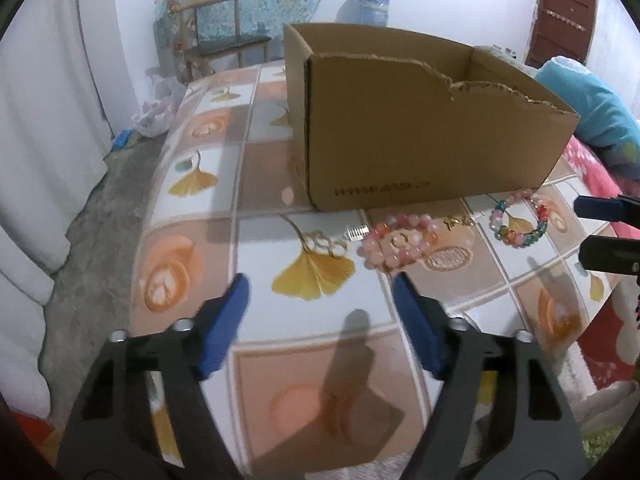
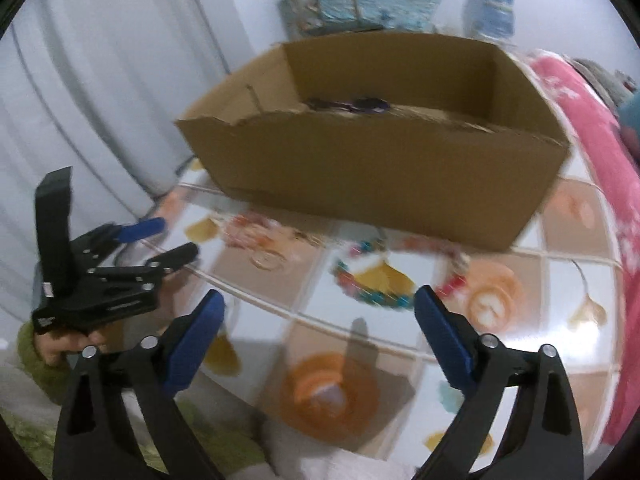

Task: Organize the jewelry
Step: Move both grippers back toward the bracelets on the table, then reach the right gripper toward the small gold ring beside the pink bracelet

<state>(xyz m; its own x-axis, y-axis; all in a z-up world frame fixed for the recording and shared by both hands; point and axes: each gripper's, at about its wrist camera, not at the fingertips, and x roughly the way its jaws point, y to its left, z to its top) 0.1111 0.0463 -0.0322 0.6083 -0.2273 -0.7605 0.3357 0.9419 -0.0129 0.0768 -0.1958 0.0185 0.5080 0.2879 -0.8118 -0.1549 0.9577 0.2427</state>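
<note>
Two beaded bracelets lie just before the cardboard box (image 1: 420, 132): a pink bracelet (image 1: 398, 245) left, a multicoloured bracelet (image 1: 520, 218) right, gold earrings (image 1: 326, 242) further left. Left gripper (image 1: 320, 292) and right gripper (image 2: 320, 308) both gape empty above the ginkgo-print tablecloth (image 1: 280, 320); white curtains (image 1: 36, 120) at far left.

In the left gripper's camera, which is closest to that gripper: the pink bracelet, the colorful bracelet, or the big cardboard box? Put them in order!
From the left gripper, as its own camera shows:
1. Pink bracelet, just ahead of its right fingertip.
2. Colorful bracelet, farther right, by the box's corner.
3. Cardboard box, behind both bracelets.
</note>
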